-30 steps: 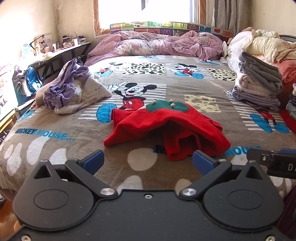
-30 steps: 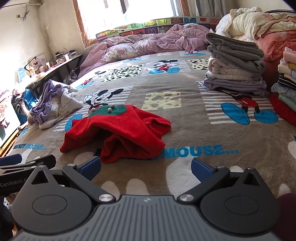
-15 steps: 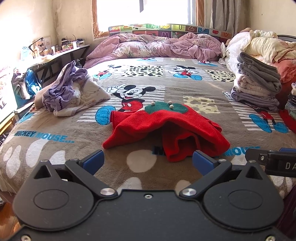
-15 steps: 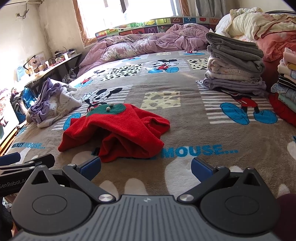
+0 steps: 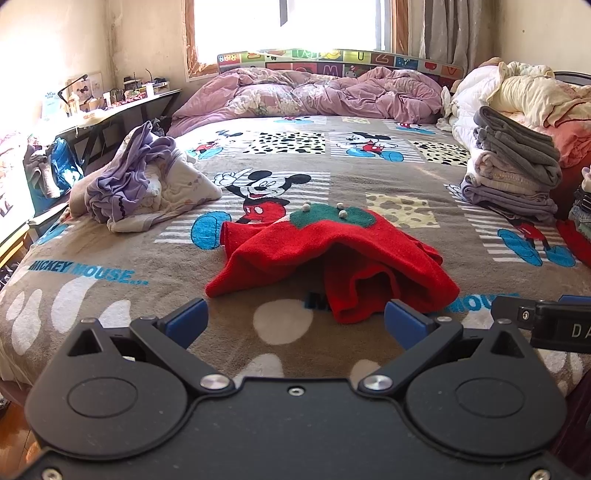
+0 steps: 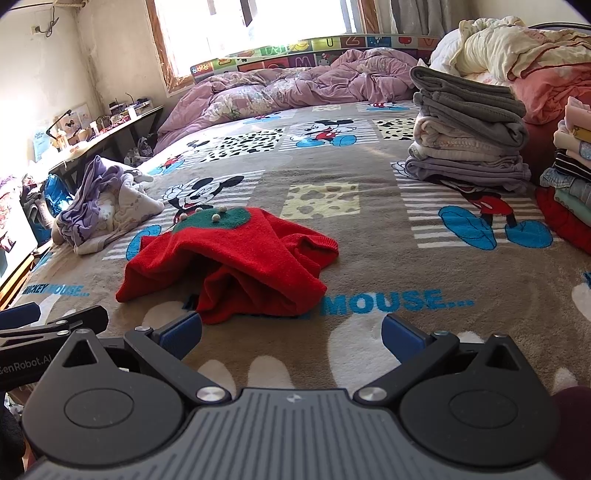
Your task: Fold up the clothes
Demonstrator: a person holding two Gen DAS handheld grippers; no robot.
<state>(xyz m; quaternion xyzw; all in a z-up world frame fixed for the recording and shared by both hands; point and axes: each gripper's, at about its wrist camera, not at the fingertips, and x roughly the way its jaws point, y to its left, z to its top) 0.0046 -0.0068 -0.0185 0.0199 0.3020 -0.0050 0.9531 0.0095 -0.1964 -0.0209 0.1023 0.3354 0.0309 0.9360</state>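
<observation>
Nearest the cameras, the left gripper [image 5: 294, 320] hangs over the front edge of the bed with its jaws spread wide and nothing between the blue fingertips [image 5: 185, 319]; the right gripper [image 6: 291, 332] is just beside it at the same edge, likewise wide open and empty, and a part of each tool shows at the margin of the other's view. Beneath both lies a brown blanket [image 6: 388, 258] printed with cartoon mice, white paw marks and blue lettering, which covers the whole bed. Just beyond the fingertips, near the middle of the front half of the bed, the red sweater [image 5: 332, 258] lies crumpled in a loose heap, one sleeve stretched toward the left, with a green patch [image 5: 332, 216] and a few small pale beads on its far side; neither gripper touches it. Farther off on the left edge of the bed sits a rumpled pile of lilac and white clothes [image 5: 140, 184]. On the right edge, well apart from the sweater, stands a neat stack of folded clothes [image 6: 469, 133] in grey, cream and lilac, with another stack [image 6: 572, 173] just beside it at the frame's border. At the far end a pink-purple quilt [image 5: 314, 92] is bunched against a colourful headboard [image 5: 332, 59] beneath a bright window [image 6: 251, 22].
</observation>
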